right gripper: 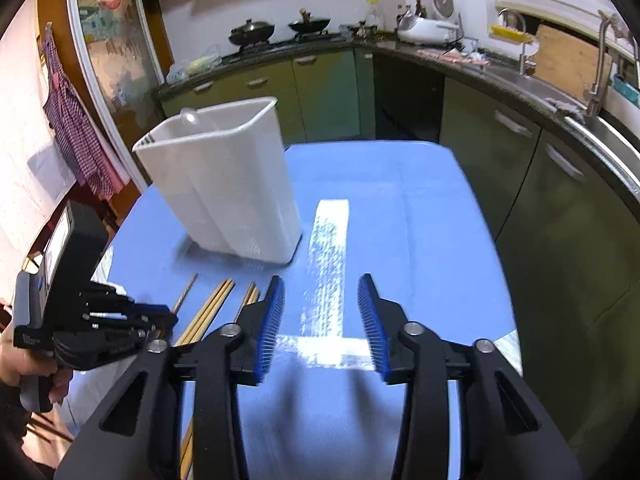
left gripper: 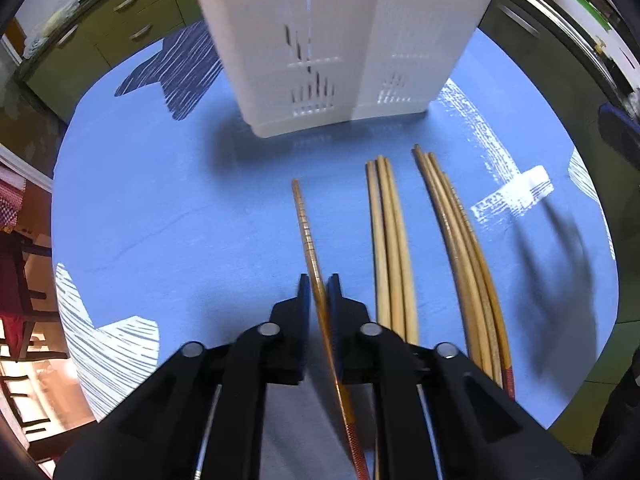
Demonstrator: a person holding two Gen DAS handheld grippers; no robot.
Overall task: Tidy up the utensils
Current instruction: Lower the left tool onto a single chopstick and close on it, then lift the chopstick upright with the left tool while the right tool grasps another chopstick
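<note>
A white utensil holder (left gripper: 340, 40) (right gripper: 224, 184) stands upright on the blue tablecloth (left gripper: 180, 208). Before it lie a single brown chopstick (left gripper: 306, 224) with a red end, a bundle of pale wooden chopsticks (left gripper: 390, 240) (right gripper: 208, 310) and a bundle of darker chopsticks (left gripper: 460, 240) (right gripper: 250, 294). My left gripper (left gripper: 319, 286) is shut on the single brown chopstick, pointing steeply down; the right wrist view shows it at far left (right gripper: 160, 322). My right gripper (right gripper: 320, 320) stands open above the cloth, right of the chopsticks, with nothing between its fingers.
White painted marks (right gripper: 328, 264) cross the cloth. Green kitchen cabinets (right gripper: 520, 152) and a counter with a sink (right gripper: 580, 108) run behind and to the right of the table. A checked cloth (right gripper: 76, 128) hangs at the left, near a chair (left gripper: 24, 300).
</note>
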